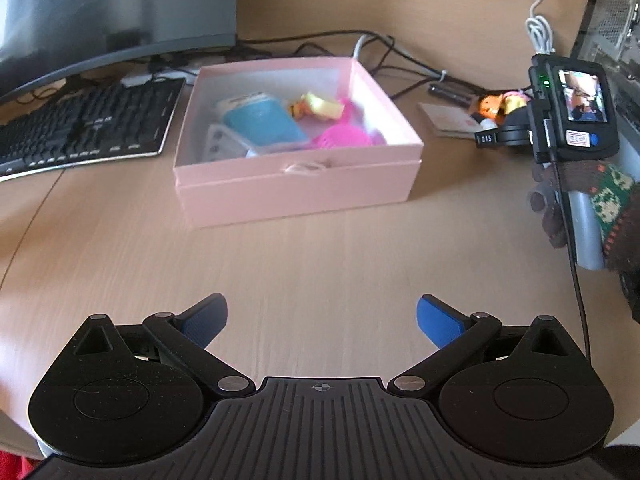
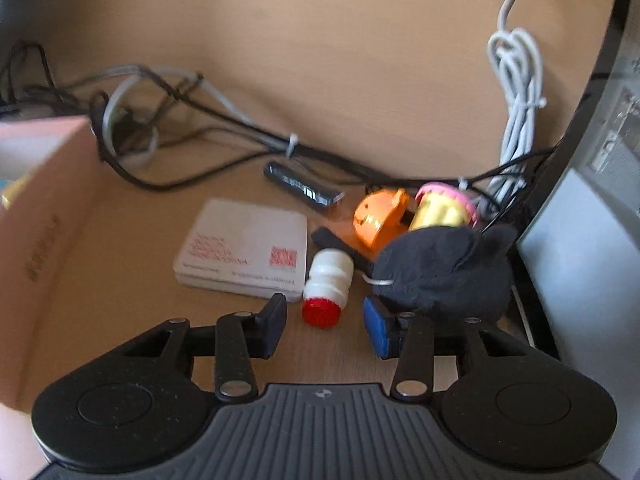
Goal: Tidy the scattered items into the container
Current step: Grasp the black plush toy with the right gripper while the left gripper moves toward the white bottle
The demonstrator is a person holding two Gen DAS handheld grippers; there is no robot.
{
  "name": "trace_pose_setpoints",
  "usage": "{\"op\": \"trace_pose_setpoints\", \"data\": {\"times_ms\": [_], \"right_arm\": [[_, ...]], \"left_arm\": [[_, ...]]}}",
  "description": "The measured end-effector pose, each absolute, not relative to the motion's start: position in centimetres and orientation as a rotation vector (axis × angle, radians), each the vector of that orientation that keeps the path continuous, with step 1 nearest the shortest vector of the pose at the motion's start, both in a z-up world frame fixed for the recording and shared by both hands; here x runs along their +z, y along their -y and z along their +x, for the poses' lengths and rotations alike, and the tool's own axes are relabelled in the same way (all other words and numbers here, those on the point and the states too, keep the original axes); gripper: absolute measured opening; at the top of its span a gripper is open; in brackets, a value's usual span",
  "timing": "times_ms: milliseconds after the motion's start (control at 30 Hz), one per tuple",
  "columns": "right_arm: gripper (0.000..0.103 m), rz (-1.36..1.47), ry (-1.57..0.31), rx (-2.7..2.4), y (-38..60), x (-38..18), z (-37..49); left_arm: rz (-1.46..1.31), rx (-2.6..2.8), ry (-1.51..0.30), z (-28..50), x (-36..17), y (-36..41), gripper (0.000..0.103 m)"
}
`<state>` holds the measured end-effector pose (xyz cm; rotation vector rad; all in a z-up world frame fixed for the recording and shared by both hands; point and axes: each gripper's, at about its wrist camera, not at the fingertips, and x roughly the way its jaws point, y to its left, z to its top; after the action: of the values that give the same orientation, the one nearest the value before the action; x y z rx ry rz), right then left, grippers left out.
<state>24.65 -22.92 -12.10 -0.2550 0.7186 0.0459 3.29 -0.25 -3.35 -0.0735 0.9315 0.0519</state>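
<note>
The pink box (image 1: 296,196) stands open on the desk, holding a blue tub (image 1: 260,124), a yellow toy (image 1: 320,106) and a pink item (image 1: 344,136). My left gripper (image 1: 322,322) hovers open over bare desk in front of it, holding nothing. My right gripper (image 2: 326,326) is low over the desk to the right of the box. The red cap of a small white bottle (image 2: 328,274) lies between its fingertips, with a gap on each side. The black plush (image 2: 440,276) touches the right finger (image 2: 378,330). An orange toy (image 2: 380,216) and a yellow-pink toy (image 2: 444,208) lie behind the plush.
A white card pack (image 2: 244,248) and a black bar (image 2: 304,188) lie by the bottle. Cables (image 2: 200,120) and a white cord bundle (image 2: 516,80) run behind. A keyboard (image 1: 84,124) and a monitor (image 1: 112,8) sit left of the box. A gloved hand (image 1: 608,208) holds the right gripper's handle.
</note>
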Motion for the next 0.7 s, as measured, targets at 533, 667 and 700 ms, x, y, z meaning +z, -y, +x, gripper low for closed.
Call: {"op": "trace_pose_setpoints", "data": {"times_ms": [533, 667, 700], "right_arm": [[0.025, 0.077, -0.949, 0.242, 26.5, -7.4, 17.3], [0.025, 0.366, -1.231, 0.417, 27.6, -7.3, 14.3], [0.025, 0.406, -1.279, 0.432, 27.6, -7.5, 13.8]], "left_arm": [[0.132, -0.128, -0.872, 3.0, -3.3, 4.3, 0.103], [0.201, -0.236, -0.865, 2.1, -3.8, 5.3, 0.103], [0.21, -0.255, -0.865, 1.9, -3.9, 5.5, 0.103]]}}
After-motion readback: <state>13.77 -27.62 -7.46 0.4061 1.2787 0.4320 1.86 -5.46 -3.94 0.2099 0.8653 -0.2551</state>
